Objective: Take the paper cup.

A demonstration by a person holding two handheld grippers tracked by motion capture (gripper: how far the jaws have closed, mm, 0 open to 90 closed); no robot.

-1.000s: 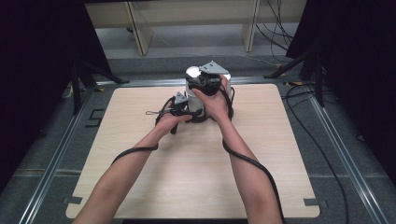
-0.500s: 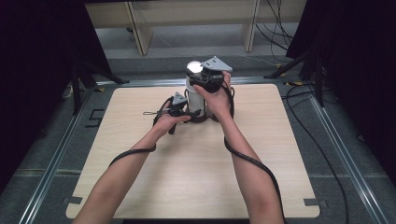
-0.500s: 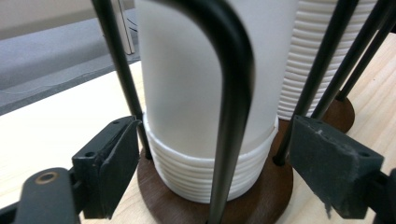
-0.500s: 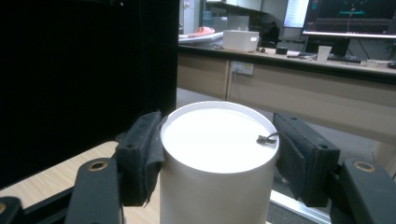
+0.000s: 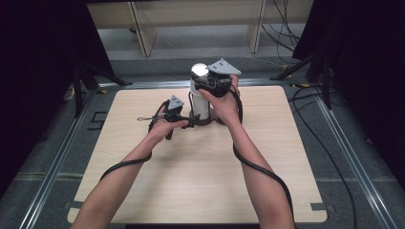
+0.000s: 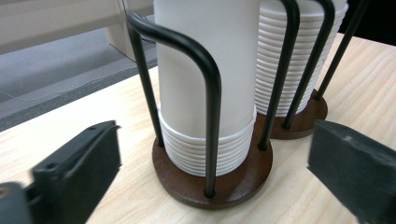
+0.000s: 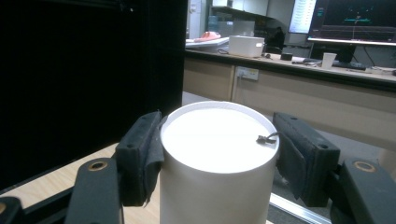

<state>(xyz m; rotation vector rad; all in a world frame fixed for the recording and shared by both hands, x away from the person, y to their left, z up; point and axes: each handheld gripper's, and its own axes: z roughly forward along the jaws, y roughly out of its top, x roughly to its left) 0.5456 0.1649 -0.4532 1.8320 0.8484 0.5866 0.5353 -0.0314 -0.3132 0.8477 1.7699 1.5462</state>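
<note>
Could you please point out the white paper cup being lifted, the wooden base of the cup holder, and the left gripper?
white paper cup [image 7: 217,149], right gripper view, upturned bottom.
wooden base [image 6: 238,184], left gripper view, front rim.
left gripper [image 5: 191,121], high view, between fingertips.

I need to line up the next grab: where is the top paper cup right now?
In the high view the top paper cup stands upside down at the table's far middle, clamped by the right gripper above the wire holder.

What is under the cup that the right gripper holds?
Under the raised cup, held by the right gripper, a stack of cups sits in a wire holder. How far it still nests in them is hidden.
</note>
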